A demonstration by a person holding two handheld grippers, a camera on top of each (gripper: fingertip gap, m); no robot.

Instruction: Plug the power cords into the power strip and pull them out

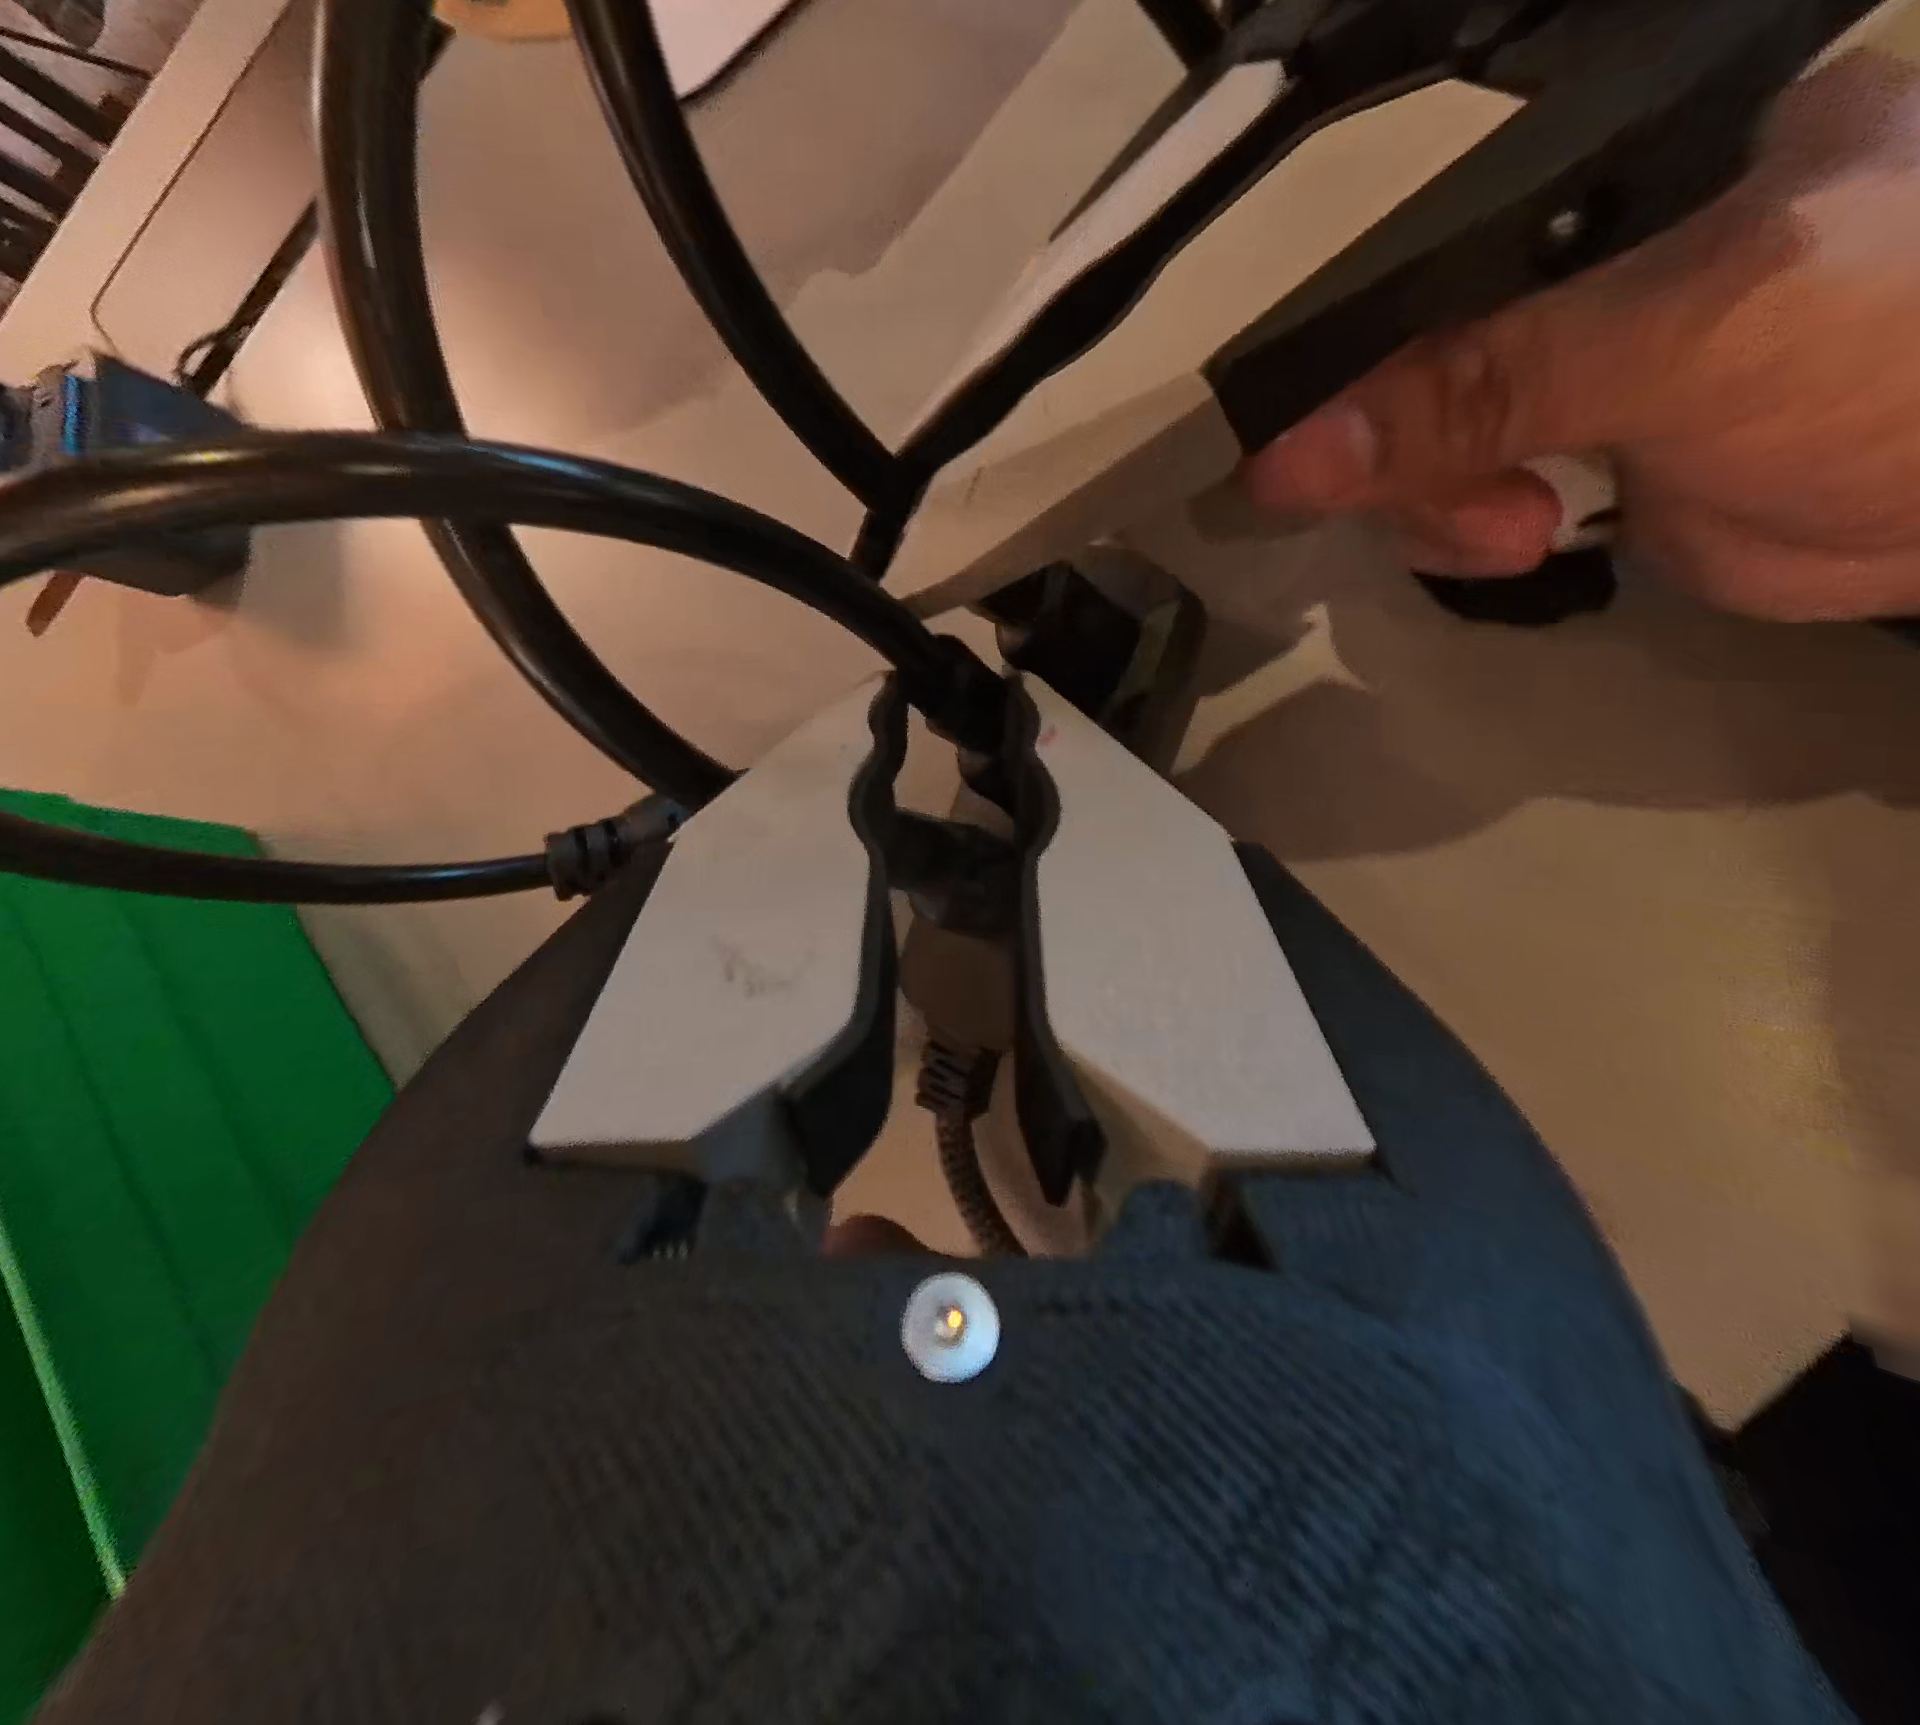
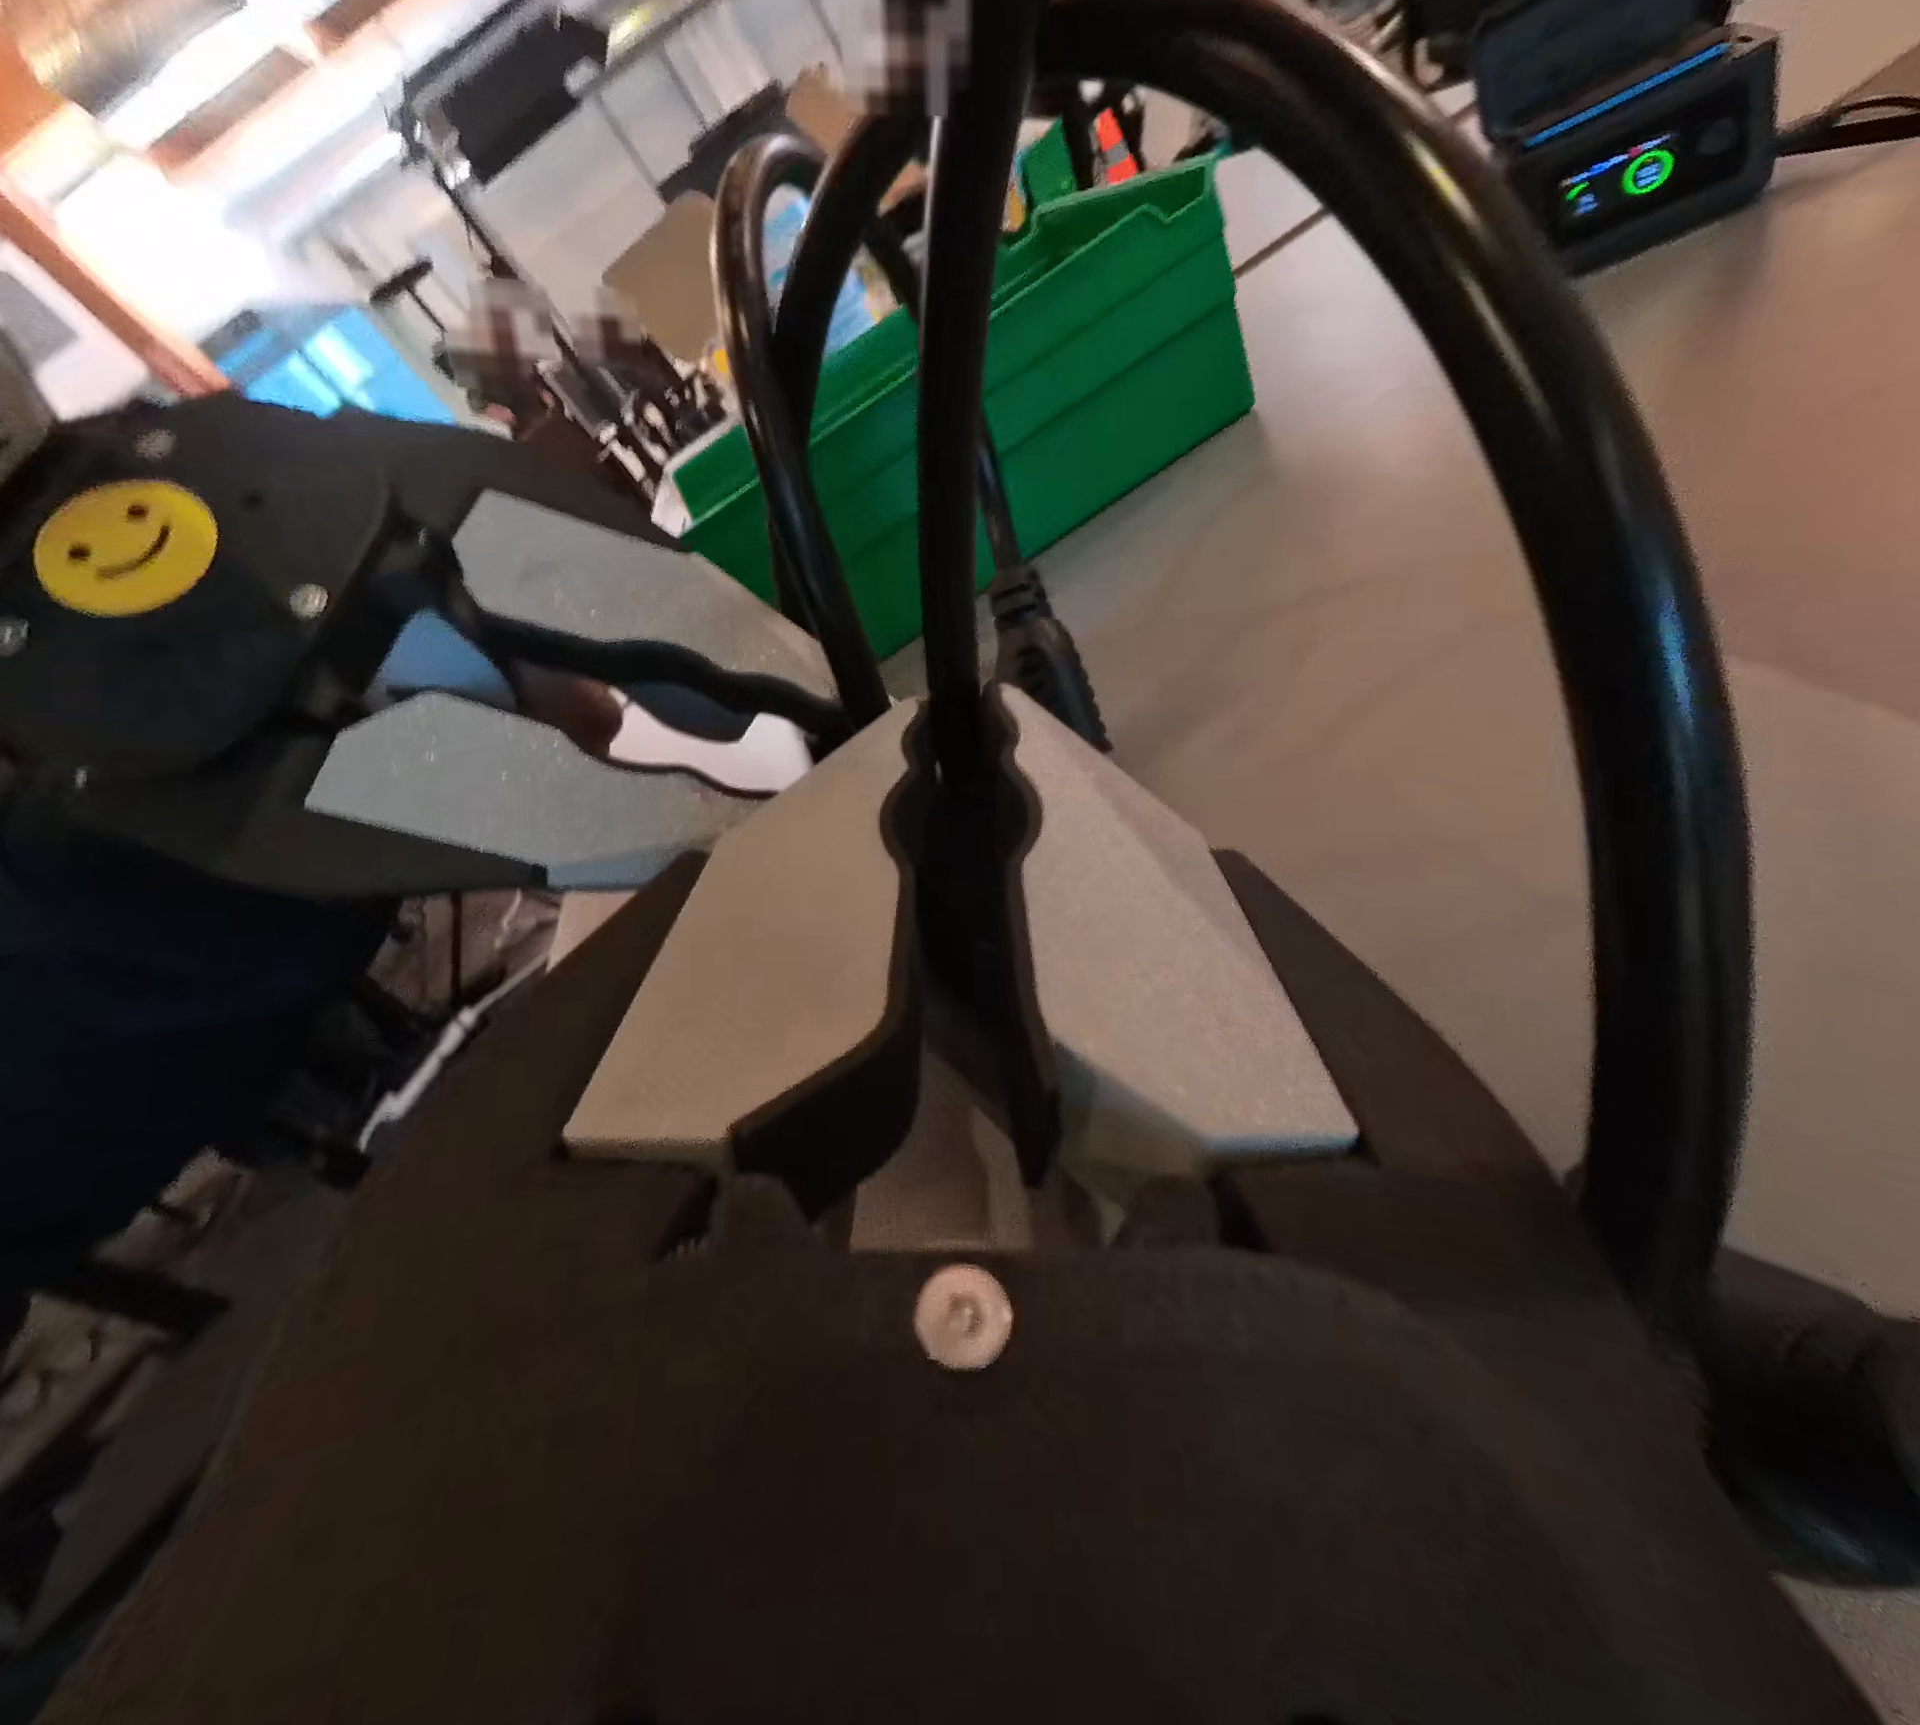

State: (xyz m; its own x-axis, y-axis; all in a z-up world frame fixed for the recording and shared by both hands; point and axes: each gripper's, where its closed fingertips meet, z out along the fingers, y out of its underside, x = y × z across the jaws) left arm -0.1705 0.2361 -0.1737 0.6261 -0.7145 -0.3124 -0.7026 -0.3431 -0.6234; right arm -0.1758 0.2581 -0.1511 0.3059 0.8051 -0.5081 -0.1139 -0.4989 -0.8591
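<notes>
My left gripper is shut on the plug end of a black power cord, which arcs in from the left. A grey-brown plug with a braided cable lies under the fingers. My right gripper is shut on another black power cord that rises straight up. A black plug sits just past its tips. The two grippers meet tip to tip: the right gripper comes in from the upper right, and the left gripper from the left. I cannot make out the power strip.
Thick black cord loops arch over the beige table. A green bin stands behind the grippers and also shows at the lower left. A dark device with a lit screen sits far right. A hand holds the right gripper.
</notes>
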